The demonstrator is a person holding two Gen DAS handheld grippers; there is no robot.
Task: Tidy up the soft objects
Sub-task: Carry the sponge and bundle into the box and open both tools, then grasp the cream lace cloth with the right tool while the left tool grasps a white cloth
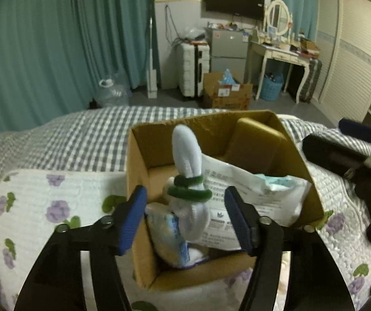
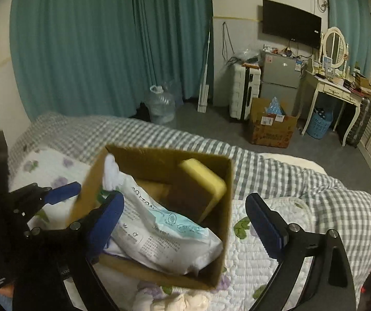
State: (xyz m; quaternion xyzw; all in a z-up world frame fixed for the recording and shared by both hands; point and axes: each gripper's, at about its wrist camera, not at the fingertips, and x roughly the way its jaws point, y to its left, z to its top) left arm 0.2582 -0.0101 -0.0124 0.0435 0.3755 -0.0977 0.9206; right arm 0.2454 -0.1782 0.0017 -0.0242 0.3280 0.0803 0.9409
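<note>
My left gripper [image 1: 185,217] is spread wide, its blue pads on either side of the open cardboard box [image 1: 138,155] without gripping anything. In the left wrist view the box sits at the centre of the frame on the floral quilt [image 1: 42,207], which lies over a grey checked blanket [image 1: 81,134].

Box contents:
- A white rolled sock [image 1: 188,153] stands upright near the middle, bound by two green hair ties [image 1: 189,191]. It sits between my left pads, but neither pad touches it.
- A white printed plastic pack [image 1: 237,194] lies toward 3 o'clock of the sock.
- A small blue-edged packet [image 1: 170,235] leans at the 6 o'clock corner.
- A yellow sponge [image 1: 255,140] stands against the far wall, at about 1 o'clock.

My right gripper [image 2: 185,223] is also spread — one pad over the box's near-left corner, the other outside the box over the quilt, holding nothing. A cream bundle of cloth [image 2: 180,300] lies on the quilt at 6 o'clock of the right wrist view — just outside the box.
</note>
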